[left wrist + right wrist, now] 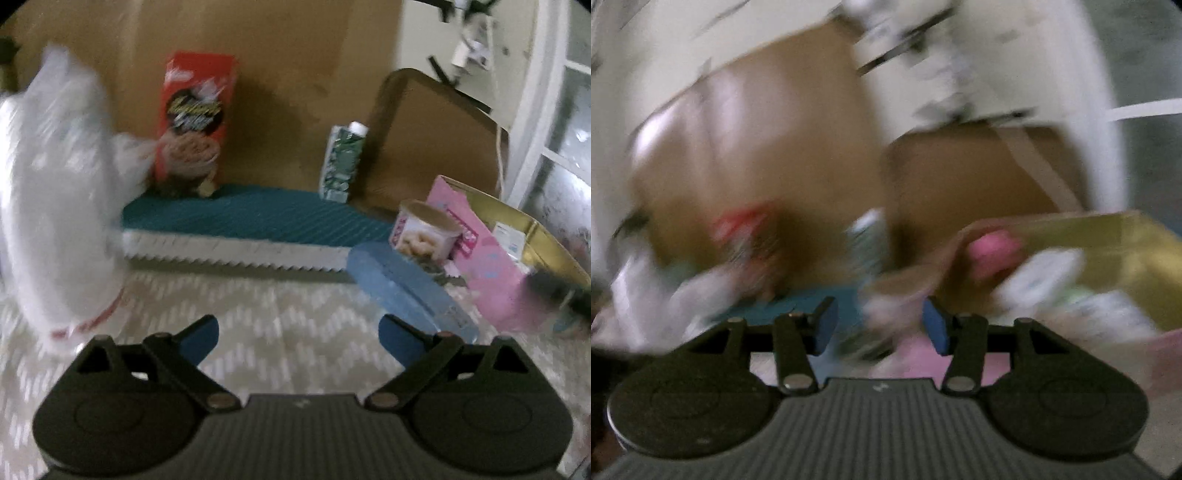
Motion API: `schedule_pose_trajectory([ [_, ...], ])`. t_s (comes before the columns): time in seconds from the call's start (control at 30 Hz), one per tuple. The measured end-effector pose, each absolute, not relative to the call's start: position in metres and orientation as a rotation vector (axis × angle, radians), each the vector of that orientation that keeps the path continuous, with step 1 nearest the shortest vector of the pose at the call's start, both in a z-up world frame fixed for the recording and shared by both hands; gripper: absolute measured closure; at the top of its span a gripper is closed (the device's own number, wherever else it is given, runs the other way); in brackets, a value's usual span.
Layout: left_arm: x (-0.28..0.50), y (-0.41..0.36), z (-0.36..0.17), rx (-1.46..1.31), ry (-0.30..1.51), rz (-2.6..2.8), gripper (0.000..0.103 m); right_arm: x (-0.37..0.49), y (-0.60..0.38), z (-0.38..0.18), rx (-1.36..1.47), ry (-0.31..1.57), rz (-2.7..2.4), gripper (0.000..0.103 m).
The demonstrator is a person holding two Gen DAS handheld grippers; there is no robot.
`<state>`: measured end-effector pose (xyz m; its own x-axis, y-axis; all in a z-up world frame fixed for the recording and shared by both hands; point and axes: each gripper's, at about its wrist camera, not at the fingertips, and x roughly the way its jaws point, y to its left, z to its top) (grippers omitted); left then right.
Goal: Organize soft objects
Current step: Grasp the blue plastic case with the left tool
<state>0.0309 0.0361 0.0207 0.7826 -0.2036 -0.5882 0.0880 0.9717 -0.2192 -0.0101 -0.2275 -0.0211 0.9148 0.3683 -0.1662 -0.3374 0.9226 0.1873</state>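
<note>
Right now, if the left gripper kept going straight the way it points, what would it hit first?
Probably the patterned mat, since the open left gripper tilts downward; beyond it lies the teal corrugated pad. Depth is unclear.

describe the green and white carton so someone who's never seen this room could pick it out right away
Start at the big brown cardboard wall at the back, then drop to the teal ridged mat at its foot. The green and white carton stands upright at the mat's far right end, beside a leaning cardboard flap. Unlike the red snack box at the mat's left end, it is slim, green-patterned and topped with a white cap.
</note>
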Motion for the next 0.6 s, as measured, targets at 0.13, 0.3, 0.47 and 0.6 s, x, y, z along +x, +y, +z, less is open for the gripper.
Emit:
schedule_pose_trajectory([
  [0.13,0.028,0.044,0.019,-0.246,0.677,-0.174,0.006,0.001,-0.178,-0.038,0.007,0.333,0.425,0.044],
  [0.3,0.022,0.044,0.019,-0.259,0.698,-0.198,0.006,0.021,-0.156,-0.046,-0.043,0.4,0.409,0.033],
  [0.47,0.019,0.042,0.017,-0.25,0.706,-0.204,0.006,0.034,-0.154,-0.056,-0.024,0.474,0.436,0.046],
  [0.6,0.019,0.045,0.019,-0.284,0.706,-0.234,0.006,0.013,-0.161,-0.053,-0.045,0.463,0.52,0.047],
])
